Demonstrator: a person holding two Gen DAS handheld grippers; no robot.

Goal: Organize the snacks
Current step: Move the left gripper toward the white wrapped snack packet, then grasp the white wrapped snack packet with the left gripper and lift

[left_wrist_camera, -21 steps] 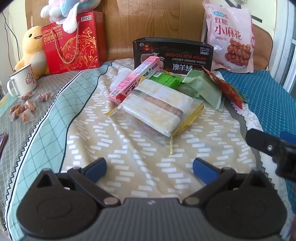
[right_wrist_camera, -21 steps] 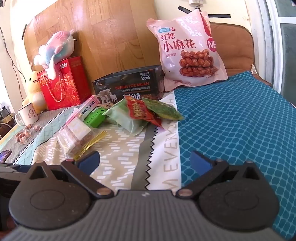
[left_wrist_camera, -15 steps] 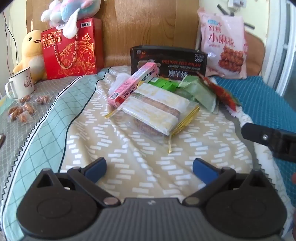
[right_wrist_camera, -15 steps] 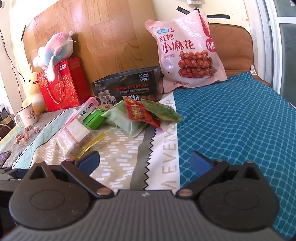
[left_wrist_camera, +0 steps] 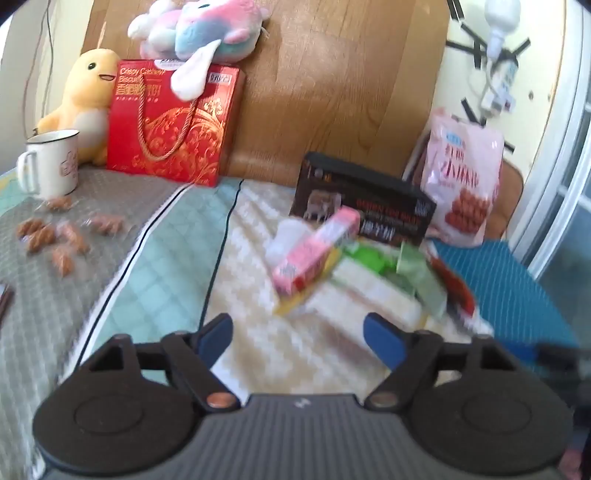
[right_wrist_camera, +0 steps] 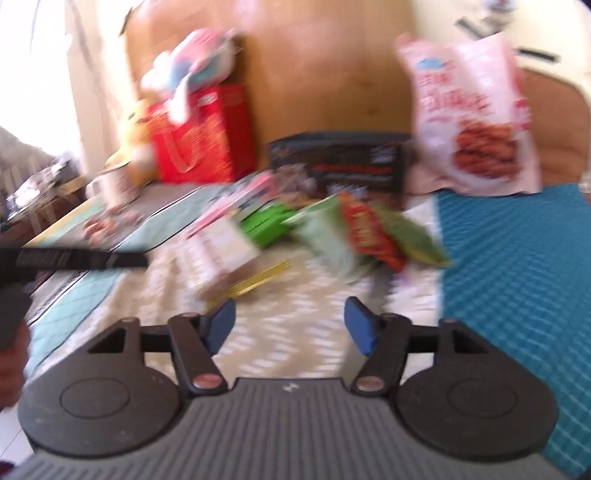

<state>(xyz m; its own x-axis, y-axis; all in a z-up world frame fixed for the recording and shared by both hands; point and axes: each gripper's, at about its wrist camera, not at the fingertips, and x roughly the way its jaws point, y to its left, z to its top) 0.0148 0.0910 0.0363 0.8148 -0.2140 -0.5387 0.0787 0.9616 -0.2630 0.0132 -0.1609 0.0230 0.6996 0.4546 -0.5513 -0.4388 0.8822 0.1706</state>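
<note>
A heap of snacks lies on the patterned bedspread: a pink box (left_wrist_camera: pixel 317 251) (right_wrist_camera: pixel 236 203), a clear bag of cream biscuits (right_wrist_camera: pixel 221 254), green packets (left_wrist_camera: pixel 417 277) (right_wrist_camera: pixel 325 236) and a red packet (right_wrist_camera: pixel 369 236). A black box (left_wrist_camera: pixel 365 206) (right_wrist_camera: pixel 340 162) stands behind them. A large pink bag (left_wrist_camera: pixel 461 184) (right_wrist_camera: pixel 476 122) leans against the headboard. Both views are blurred. My left gripper (left_wrist_camera: pixel 299 336) is open over the bedspread, short of the heap and left of it. My right gripper (right_wrist_camera: pixel 291 325) is open and empty, in front of the heap.
At the back left stand a red gift bag (left_wrist_camera: pixel 173 122), a yellow plush duck (left_wrist_camera: pixel 85 99), a pastel plush toy (left_wrist_camera: pixel 199 26) and a white mug (left_wrist_camera: pixel 51 162). Small wrapped twists (left_wrist_camera: pixel 55 236) lie on the grey cloth. A blue patterned cloth (right_wrist_camera: pixel 517 266) covers the right side.
Both views have swung left and pulled back, so the snack heap now sits right of centre in the left view. The right gripper's fingers stand closer together than before.
</note>
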